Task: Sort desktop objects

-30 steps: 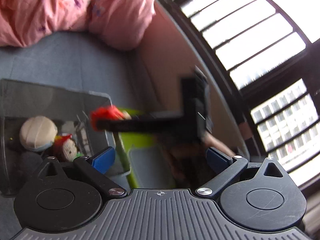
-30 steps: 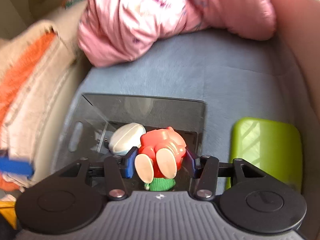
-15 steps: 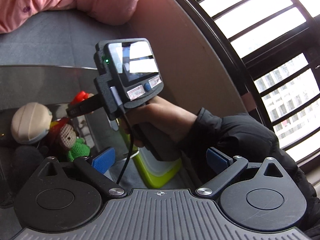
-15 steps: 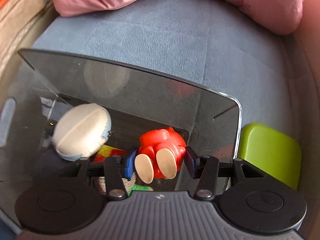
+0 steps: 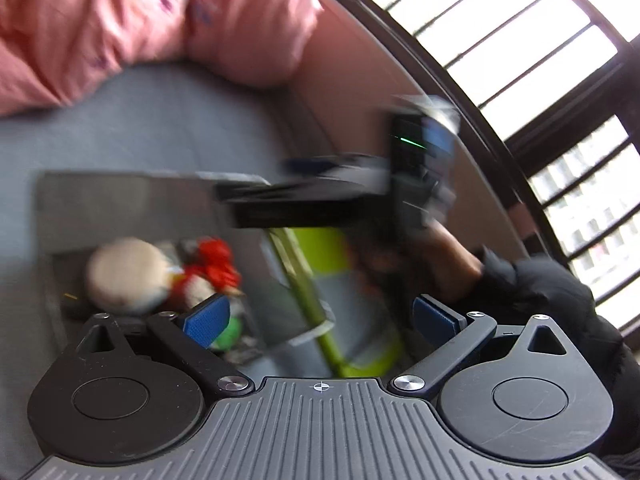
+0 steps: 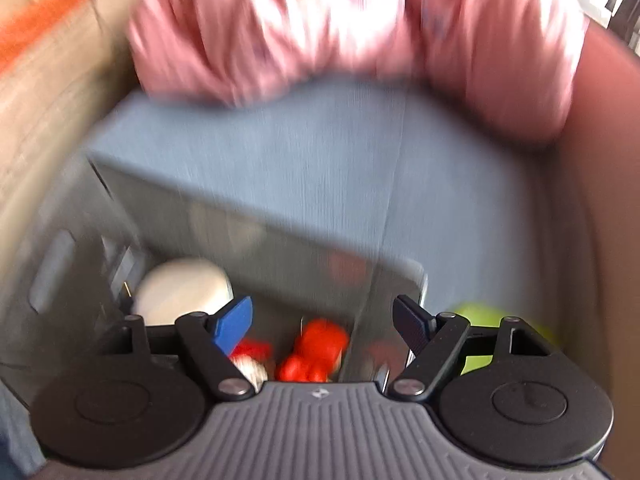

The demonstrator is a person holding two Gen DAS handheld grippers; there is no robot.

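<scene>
A clear grey storage bin (image 6: 280,252) stands on the blue-grey sofa seat. In it lie a red toy (image 6: 316,352), a cream round object (image 6: 180,292) and a small knitted doll (image 6: 250,364). My right gripper (image 6: 324,320) is open and empty, just above the bin, with the red toy lying below its jaws. My left gripper (image 5: 320,316) is open and empty, nearer me than the bin (image 5: 132,200). In the left wrist view the red toy (image 5: 212,264) lies beside the cream object (image 5: 124,276), and the right gripper (image 5: 304,200) hovers blurred over the bin's right edge.
A lime green box (image 5: 320,252) sits right of the bin; it also shows in the right wrist view (image 6: 480,312). A pink quilt (image 6: 340,28) lies behind on the sofa. A brown wall (image 5: 360,92) and a barred window (image 5: 520,60) close the right side.
My right gripper has opened and let go of the red toy, which now lies in the bin. The right gripper has lifted away. My left gripper has stayed open.
</scene>
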